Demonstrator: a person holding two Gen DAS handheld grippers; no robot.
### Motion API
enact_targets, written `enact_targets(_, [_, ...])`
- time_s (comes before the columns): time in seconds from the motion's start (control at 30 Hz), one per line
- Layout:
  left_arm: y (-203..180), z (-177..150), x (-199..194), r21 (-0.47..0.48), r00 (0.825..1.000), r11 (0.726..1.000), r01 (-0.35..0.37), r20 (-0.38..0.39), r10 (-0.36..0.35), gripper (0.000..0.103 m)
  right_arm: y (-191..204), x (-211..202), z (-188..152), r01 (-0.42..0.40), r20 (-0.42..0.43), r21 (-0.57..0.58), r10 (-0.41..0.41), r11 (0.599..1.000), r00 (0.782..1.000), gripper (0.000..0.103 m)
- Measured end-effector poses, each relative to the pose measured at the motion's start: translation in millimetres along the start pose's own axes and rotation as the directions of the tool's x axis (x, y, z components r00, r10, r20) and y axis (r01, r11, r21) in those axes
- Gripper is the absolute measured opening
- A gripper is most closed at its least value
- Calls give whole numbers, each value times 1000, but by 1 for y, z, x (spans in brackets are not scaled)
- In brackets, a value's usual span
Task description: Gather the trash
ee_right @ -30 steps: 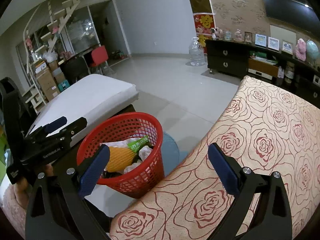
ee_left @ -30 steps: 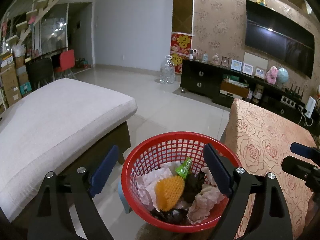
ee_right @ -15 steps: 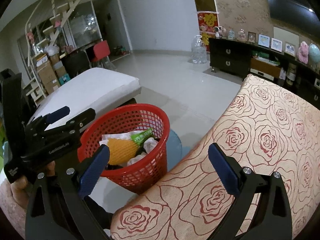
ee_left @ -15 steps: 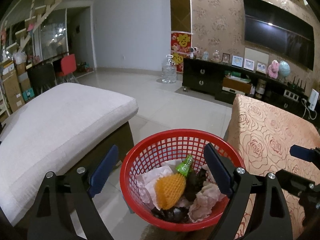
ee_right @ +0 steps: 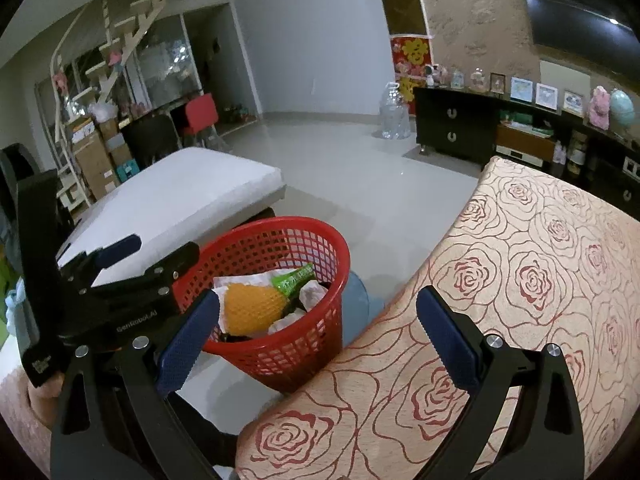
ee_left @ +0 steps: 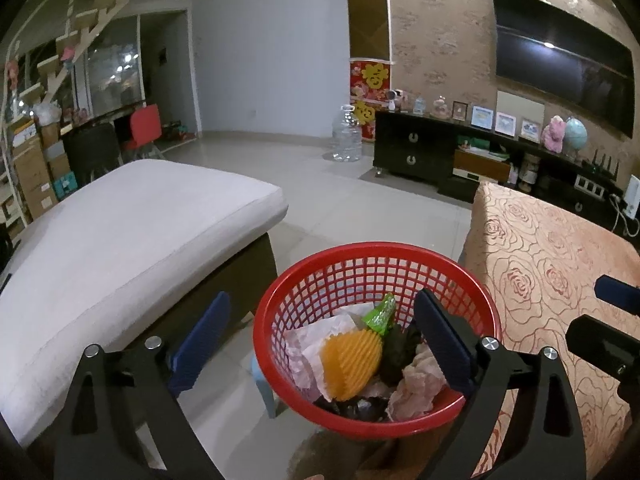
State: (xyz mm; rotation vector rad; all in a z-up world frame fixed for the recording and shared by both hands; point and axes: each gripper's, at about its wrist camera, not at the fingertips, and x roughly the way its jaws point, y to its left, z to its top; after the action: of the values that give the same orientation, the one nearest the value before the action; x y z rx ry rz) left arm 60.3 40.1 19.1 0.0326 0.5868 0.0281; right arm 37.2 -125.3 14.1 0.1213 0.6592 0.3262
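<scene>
A dim living room with a pale tiled floor (ee_left: 344, 200) runs back to a dark TV cabinet (ee_left: 424, 156) on the far right, with a large water bottle (ee_left: 347, 136) standing on the floor just beside its left end. On the left lies a bed with a white mattress (ee_left: 120, 232); on the right stands a desk under a rose-patterned cloth (ee_right: 520, 304).

The red basket (ee_left: 486, 312) stands in the gap between bed and desk, near the cameras. It holds trash: an orange foam fruit net (ee_left: 350, 364), a green wrapper (ee_left: 380, 314), crumpled white paper (ee_left: 416, 388) and some dark scraps at the bottom.

The left hand-held gripper (ee_left: 324, 350) hangs over the basket, tilted downward. Its jaws are spreading wide, one blue pad outside the basket's left rim and the other above the trash on the right; the pads press on nothing.

The right hand-held gripper (ee_right: 316, 338) sits just to the right, over the near corner of the desk and the basket's edge. Its jaws stand wide apart and hold nothing.
</scene>
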Motion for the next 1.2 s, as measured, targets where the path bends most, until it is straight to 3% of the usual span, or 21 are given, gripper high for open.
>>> enact_targets(0.37, [5,-11,-11,-26,1000,1000,10,-5,-10,95,8,-13,-15,47,41,6,-48,999,998,96])
enact_targets(0.57, [0,-17,-18,4,999,999,-37,1,37,95,12,-16,-19,53,46,-28,-52,998,998,96])
enact_targets(1.2, [-5,-21,-18,7,1000,1000,-12,5,12,95,14,-9,-26,64,34,-39,-63,997,997,96])
